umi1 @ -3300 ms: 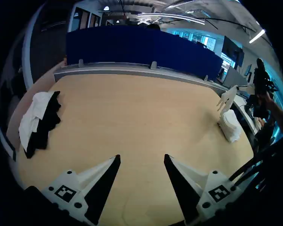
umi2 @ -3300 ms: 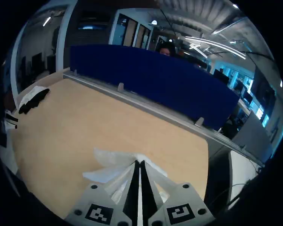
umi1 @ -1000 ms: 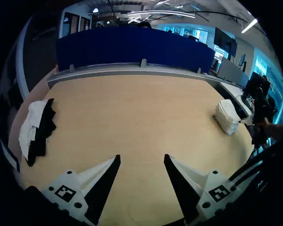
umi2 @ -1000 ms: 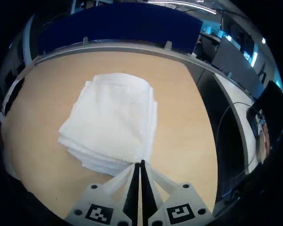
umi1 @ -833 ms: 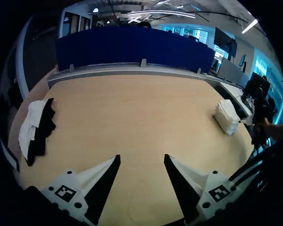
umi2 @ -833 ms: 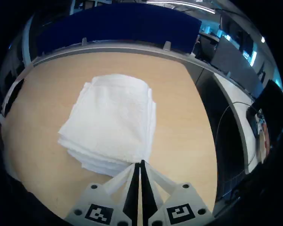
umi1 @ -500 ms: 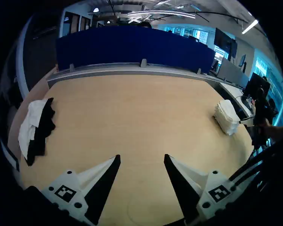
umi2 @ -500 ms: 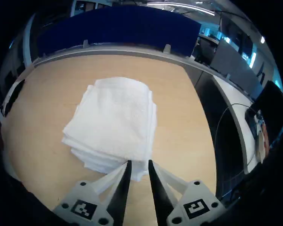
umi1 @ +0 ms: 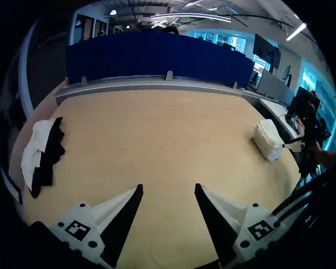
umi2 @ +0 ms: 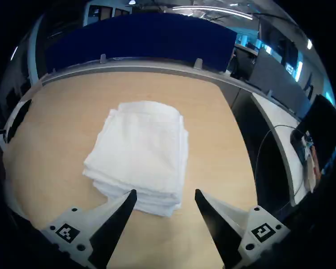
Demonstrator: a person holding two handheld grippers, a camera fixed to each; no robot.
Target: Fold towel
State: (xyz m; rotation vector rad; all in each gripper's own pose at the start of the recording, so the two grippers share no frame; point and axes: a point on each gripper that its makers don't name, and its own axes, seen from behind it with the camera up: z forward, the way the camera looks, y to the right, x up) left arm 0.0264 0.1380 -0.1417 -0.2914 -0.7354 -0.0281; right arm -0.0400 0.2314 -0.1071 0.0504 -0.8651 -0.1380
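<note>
In the left gripper view, the left gripper (umi1: 168,185) hovers over the wooden table (umi1: 168,125) with its fingers apart. The folded white towel (umi1: 268,140) lies near the table's right edge. In the right gripper view, the right gripper (umi2: 165,191) is spread apart at the towel's near edge.

So the right gripper (umi2: 165,192) let go of the folded towel (umi2: 141,148), jaws wide apart now. It's backed off a bit too.
</note>
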